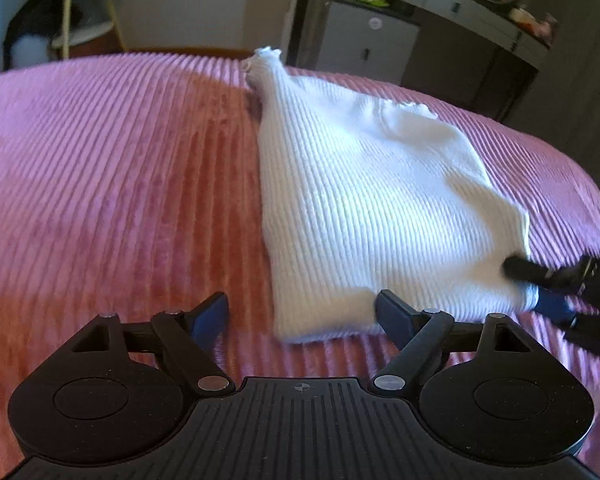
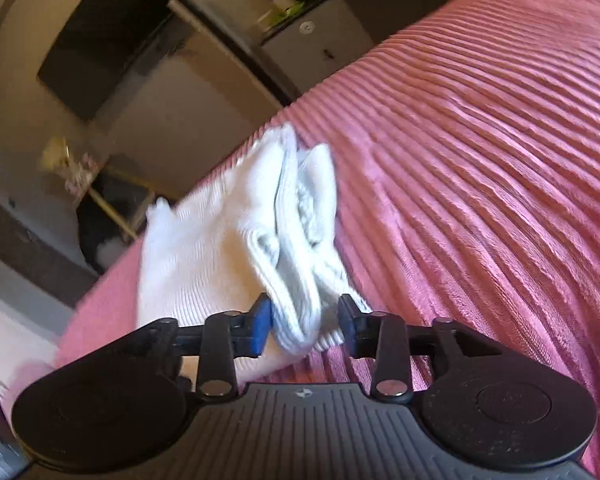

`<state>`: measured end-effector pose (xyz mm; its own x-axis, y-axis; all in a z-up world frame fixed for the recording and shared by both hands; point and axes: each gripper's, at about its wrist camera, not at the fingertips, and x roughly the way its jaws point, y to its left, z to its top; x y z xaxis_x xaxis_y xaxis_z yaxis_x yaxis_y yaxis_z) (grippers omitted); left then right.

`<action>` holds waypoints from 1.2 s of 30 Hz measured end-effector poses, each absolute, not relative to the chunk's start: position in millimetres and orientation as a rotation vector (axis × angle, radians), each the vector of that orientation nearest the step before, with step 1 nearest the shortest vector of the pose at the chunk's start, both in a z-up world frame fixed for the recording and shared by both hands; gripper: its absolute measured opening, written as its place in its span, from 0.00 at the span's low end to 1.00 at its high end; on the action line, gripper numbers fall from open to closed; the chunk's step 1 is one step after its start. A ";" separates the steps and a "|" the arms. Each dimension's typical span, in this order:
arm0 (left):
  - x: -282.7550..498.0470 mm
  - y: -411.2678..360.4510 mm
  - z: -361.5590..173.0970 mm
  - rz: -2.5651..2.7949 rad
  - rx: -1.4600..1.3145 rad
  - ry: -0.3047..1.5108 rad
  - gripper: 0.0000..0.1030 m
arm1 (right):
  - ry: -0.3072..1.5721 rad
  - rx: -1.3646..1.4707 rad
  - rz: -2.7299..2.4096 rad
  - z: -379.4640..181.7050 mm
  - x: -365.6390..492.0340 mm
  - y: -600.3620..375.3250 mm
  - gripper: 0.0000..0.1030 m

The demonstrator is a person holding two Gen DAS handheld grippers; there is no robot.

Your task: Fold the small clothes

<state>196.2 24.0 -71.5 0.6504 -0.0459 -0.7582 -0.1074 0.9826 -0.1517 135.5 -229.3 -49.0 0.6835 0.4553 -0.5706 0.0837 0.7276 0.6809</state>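
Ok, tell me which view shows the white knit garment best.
The left wrist view: the white knit garment lies almost whole on the pink bedspread, one corner at the right hand-held gripper. The right wrist view shows only bunched folds between that gripper's fingers, blurred.

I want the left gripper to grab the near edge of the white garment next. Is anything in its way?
Nothing visible. The left gripper is open, with only bare pink bedspread between it and the white garment.
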 end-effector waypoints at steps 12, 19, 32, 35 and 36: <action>185.9 14.0 -88.2 -0.032 -0.090 0.864 0.85 | 0.731 0.790 0.261 -53.7 138.8 -238.4 0.55; 189.8 10.6 -91.7 -0.022 -0.028 0.861 0.85 | 0.763 0.838 0.290 -62.8 144.9 -235.3 0.55; 193.7 22.6 -88.8 -0.002 -0.098 0.857 0.85 | 0.736 0.903 0.300 -60.1 144.0 -249.7 0.55; 194.7 21.9 -88.6 -0.001 -0.099 0.857 0.85 | 0.747 0.876 0.309 -60.8 144.5 -241.4 0.55; 195.6 22.0 -88.8 0.000 -0.098 0.857 0.85 | 0.752 0.858 0.311 -60.5 144.8 -238.6 0.55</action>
<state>195.6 22.0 -88.8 0.6549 -0.0397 -0.7546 -0.0395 0.9955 -0.0866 144.8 -238.6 -60.5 0.7060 0.5299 -0.4699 0.0436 0.6297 0.7756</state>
